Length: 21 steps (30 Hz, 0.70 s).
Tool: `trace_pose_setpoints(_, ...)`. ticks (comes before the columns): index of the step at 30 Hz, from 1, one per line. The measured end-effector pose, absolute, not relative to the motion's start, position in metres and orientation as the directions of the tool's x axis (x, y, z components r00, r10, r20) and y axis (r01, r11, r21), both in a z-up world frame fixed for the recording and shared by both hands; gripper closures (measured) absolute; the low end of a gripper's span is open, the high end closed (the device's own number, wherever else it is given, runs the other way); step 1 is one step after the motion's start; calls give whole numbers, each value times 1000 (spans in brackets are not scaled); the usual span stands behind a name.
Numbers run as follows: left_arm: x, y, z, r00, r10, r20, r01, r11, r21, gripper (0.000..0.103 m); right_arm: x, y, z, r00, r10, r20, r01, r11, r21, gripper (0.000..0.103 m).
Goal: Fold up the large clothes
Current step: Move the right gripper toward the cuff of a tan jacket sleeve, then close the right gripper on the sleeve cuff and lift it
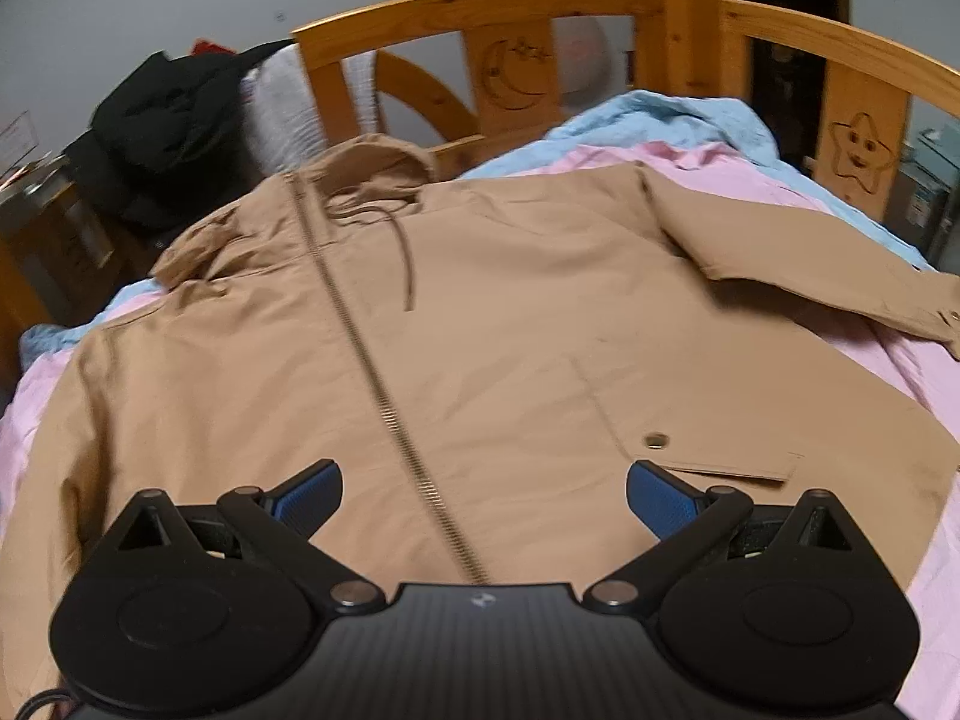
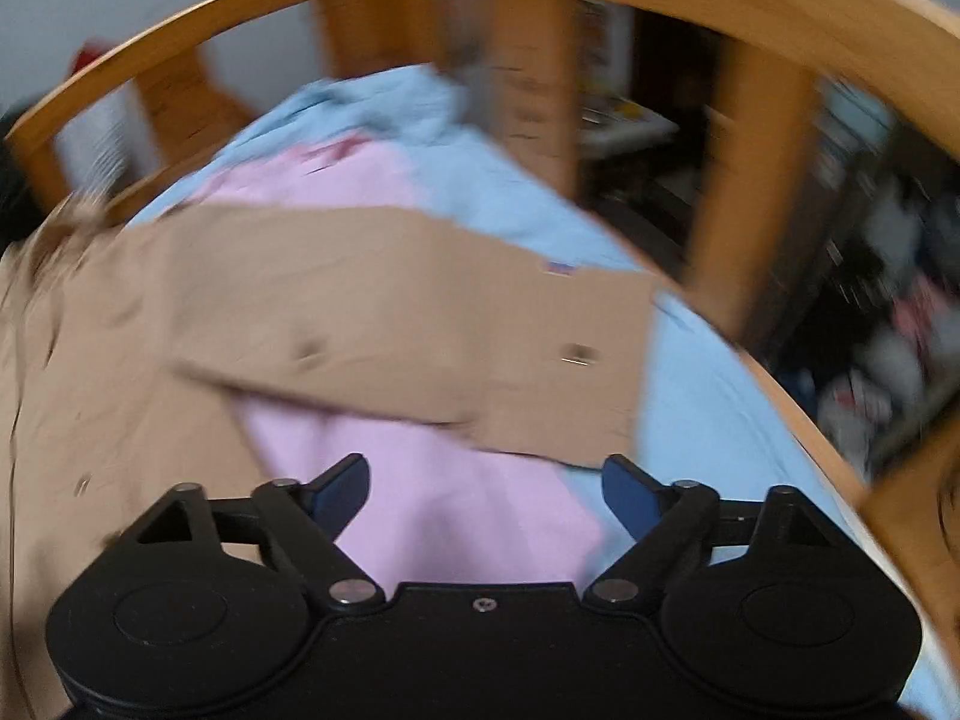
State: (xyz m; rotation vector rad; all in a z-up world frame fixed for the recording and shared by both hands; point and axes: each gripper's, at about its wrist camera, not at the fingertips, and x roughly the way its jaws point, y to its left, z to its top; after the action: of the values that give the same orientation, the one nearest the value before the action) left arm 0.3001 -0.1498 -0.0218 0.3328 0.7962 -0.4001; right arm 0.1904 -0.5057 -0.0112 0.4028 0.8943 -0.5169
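Nearest, the left gripper (image 1: 483, 495) hangs with its jaws spread wide and empty above the hem of a tan jacket (image 1: 480, 324), its zipper (image 1: 372, 372) running between the blue pads. Likewise agape, the right gripper (image 2: 486, 489) hovers over the pink sheet (image 2: 456, 516) just short of the jacket's sleeve (image 2: 420, 324). Beyond, the jacket lies flat, hood (image 1: 372, 171) toward the wooden headboard (image 1: 480, 6).
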Motion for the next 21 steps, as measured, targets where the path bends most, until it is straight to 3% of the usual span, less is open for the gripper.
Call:
trace_pose_setpoints(4,298,-163,-23,611,-252,-751,500,858,120,0,174,-546,-29,515,-257,-818,688,693,215,31)
trace_pose_setpoints(5,297,-165,-23,608,-255,-752,503,856,117,0,174,-553,-35,516,-249,-820,697,678,233,39)
trace_pose_setpoints(13,296,-172,-9,612,-276,-741,506,857,99,0,190,-569,-62,482,-260,-837,764,593,255,63)
trace_pose_setpoints(15,297,-170,-2,616,-288,-733,500,862,81,0,193,-569,-57,480,-294,-827,777,580,245,82)
trace_pose_setpoints(19,304,-162,17,611,-333,-718,501,865,25,0,197,-569,-39,515,-352,-782,762,605,230,86)
trace_pose_setpoints(20,306,-159,22,604,-359,-711,511,860,-1,1,198,-566,-30,528,-370,-764,749,628,214,103)
trace_pose_setpoints(21,308,-153,29,587,-418,-694,535,843,-55,1,202,-560,-15,546,-388,-742,726,662,188,103)
